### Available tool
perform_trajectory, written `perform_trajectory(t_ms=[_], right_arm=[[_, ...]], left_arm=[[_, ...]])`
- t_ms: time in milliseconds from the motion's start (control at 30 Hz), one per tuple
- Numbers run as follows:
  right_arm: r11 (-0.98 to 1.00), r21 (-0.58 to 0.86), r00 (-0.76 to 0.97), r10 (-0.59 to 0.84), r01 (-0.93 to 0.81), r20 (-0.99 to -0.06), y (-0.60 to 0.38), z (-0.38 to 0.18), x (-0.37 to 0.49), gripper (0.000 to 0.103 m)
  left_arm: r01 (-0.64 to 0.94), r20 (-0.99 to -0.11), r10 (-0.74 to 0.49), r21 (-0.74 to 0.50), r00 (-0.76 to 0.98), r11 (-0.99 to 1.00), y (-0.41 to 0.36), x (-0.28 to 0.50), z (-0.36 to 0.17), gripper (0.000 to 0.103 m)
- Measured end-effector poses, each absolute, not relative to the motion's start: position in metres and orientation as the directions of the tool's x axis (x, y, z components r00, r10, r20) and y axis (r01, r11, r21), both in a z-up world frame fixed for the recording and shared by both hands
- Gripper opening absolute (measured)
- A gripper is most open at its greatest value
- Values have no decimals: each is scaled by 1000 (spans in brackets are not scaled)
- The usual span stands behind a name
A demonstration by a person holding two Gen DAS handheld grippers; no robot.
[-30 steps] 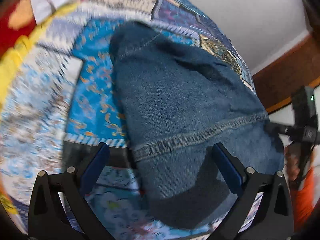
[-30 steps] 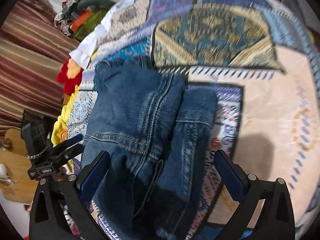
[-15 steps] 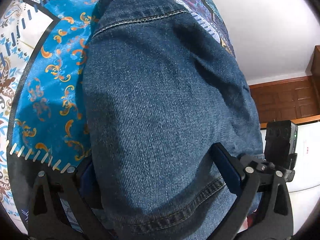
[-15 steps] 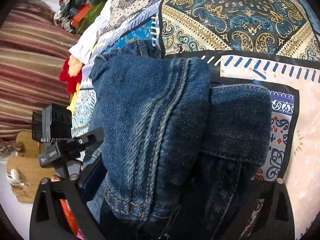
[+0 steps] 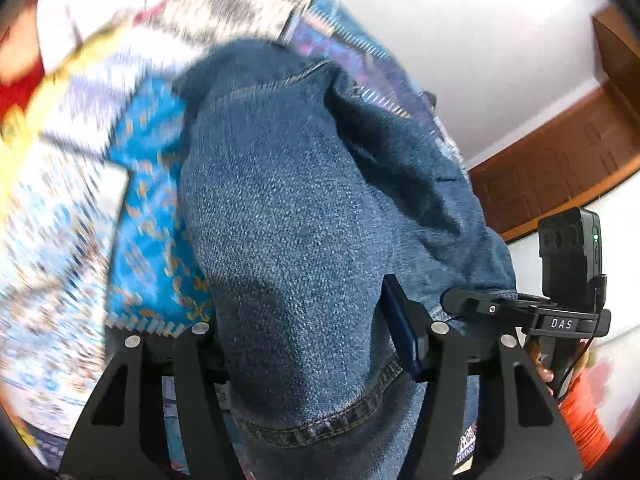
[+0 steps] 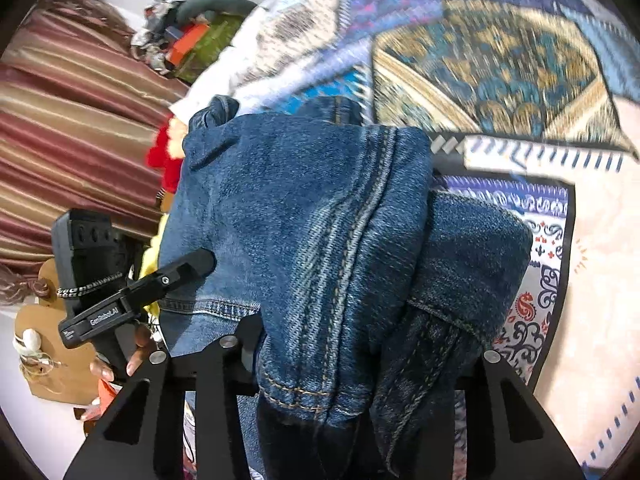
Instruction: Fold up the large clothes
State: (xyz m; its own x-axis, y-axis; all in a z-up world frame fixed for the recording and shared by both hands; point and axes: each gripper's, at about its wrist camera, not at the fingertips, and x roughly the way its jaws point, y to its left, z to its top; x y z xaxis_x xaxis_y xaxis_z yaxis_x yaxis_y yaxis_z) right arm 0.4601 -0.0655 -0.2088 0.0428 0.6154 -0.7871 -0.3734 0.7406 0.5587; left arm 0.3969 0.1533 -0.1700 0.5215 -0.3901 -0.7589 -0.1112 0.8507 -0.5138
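A pair of blue denim jeans [image 5: 304,216] lies folded on the patterned bedspread [image 5: 152,208]. My left gripper [image 5: 304,344] is shut on a thick fold of the denim near its stitched hem. In the right wrist view the jeans [image 6: 304,216] fill the centre, with a second folded layer [image 6: 472,256] to the right. My right gripper [image 6: 360,364] is shut on the stacked denim edge; its fingertips are hidden in the cloth. The left gripper [image 6: 120,300] shows at the left of that view, the right gripper [image 5: 552,312] at the right of the left wrist view.
The patchwork bedspread [image 6: 500,64] spreads far and right. Red and yellow cloth [image 6: 164,156] and white cloth [image 6: 224,76] lie at the bed's far left. A striped curtain [image 6: 72,120] hangs left. A white wall [image 5: 460,40] and wooden trim [image 5: 560,168] stand beyond the bed.
Both grippers came down over the jeans and closed on the denim folds. The views are blurred, and the cloth now rides between the fingers.
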Motion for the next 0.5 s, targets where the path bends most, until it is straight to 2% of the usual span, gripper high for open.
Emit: perform_trajectory(t_ms=[300, 500], right_arm=[[691, 527, 194, 679, -494, -708, -37, -115, 426, 41], [655, 535, 218, 717, -533, -662, -6, -87, 407, 41]], left_arm=[[-37, -682, -315, -448, 660, 893, 185, 354, -70, 60], [-56, -667, -252, -404, 701, 913, 222, 327, -34, 60]])
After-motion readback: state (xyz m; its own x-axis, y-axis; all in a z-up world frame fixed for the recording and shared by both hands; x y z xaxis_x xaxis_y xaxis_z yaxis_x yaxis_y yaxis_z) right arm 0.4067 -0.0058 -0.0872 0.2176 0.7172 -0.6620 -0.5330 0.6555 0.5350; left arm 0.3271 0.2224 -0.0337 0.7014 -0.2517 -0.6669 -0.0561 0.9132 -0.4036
